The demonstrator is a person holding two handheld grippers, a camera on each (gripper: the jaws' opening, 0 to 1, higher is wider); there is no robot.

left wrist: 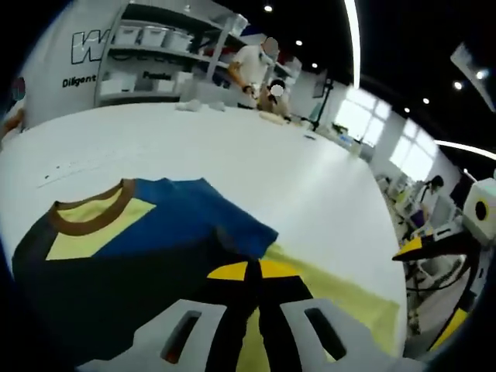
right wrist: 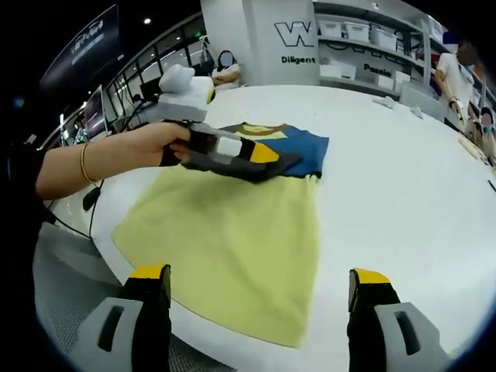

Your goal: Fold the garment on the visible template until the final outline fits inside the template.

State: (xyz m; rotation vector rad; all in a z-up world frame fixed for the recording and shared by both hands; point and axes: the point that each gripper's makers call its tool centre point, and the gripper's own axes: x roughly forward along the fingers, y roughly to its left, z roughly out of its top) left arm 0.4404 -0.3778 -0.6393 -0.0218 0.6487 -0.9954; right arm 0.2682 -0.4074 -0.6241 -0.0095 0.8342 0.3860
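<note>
Garment (right wrist: 225,232) lies flat on white table (right wrist: 403,155), partly folded: blue top section w/ brown collar (right wrist: 263,129) at 12 o'clock end in right gripper view, pale yellow body spreading toward 6 o'clock, its near hem close to table edge. Can't make out any template outline under it.

Right gripper (right wrist: 260,298): jaws wide apart, yellow-tipped, at 7 and 5 o'clock of its view, hovering over near hem, nothing between them.

Left gripper (right wrist: 267,159) comes into same view from 9 o'clock, held by a hand (right wrist: 159,143) w/ bracelet on wrist; its tip sits at the blue/yellow boundary of garment. In left gripper view (left wrist: 252,273) jaws are pressed together, yellow tips touching, dark blue fabric (left wrist: 194,225) bunched right at tips, so clamped on garment edge. Collar at 9 o'clock there, yellow panel inside neckline, yellow body running to 5 o'clock.

Right gripper shows at 3–4 o'clock edge of left gripper view (left wrist: 434,248), off the table side.

Bkgd: shelving w/ white bins (left wrist: 155,39), person (left wrist: 252,66) standing at far end of table, more people seated beyond, windows (left wrist: 364,116) at 2 o'clock.
</note>
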